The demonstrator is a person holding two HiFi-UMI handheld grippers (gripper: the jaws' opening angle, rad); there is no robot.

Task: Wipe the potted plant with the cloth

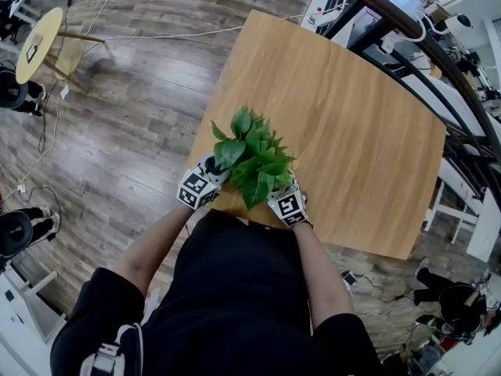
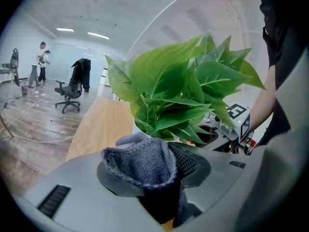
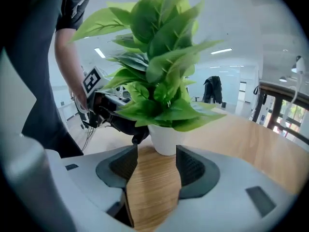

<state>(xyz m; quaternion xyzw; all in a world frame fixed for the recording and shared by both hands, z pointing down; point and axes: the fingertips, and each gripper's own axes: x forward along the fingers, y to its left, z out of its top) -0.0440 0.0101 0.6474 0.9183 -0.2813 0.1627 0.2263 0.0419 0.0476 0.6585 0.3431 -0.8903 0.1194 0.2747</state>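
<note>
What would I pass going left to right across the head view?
Round yellow table → left gripper, clamping the cloth → potted plant → right gripper → dark railing.

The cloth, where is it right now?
The grey cloth is clamped in the left gripper, at the near edge of the table, just left of the potted plant.

The potted plant stands on the table, near its 6 o'clock edge. The left gripper sits at the plant's 8 o'clock, with the cloth in its jaws just beside the pot. The right gripper sits at 5 o'clock, and the pot is at 12 o'clock just beyond its parted jaws.
</note>
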